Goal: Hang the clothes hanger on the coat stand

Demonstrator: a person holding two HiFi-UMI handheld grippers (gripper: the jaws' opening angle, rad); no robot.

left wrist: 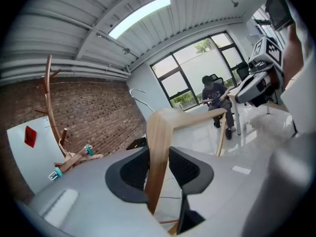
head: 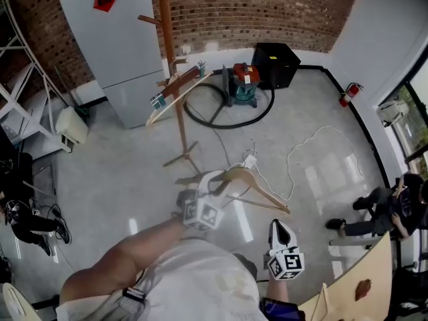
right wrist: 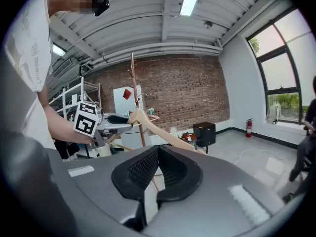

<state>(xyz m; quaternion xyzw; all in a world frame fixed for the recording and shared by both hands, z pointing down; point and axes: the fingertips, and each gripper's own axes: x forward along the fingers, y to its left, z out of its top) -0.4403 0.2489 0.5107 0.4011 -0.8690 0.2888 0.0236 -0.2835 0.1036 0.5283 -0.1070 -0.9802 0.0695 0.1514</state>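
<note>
Item: wooden hanger (head: 257,186), clamped by one arm in left tongs (left wrist: 159,167), airborne above floor (head: 134,172), well short of coat stand (head: 175,92); right tongs (right wrist: 158,154) closed, empty; hazard: one-sided grip may let hanger pivot, hook (left wrist: 139,91) missing stand.

Glossy grey floor (head: 120,172), coat stand (head: 176,105) upright, vacuum cleaner (head: 242,82) beside black box (head: 275,62), white cable (head: 289,159) looping

Left gripper (left wrist: 158,164) clamped, bare forearm (head: 130,256) extended; right gripper (right wrist: 157,163) closed, empty
</note>
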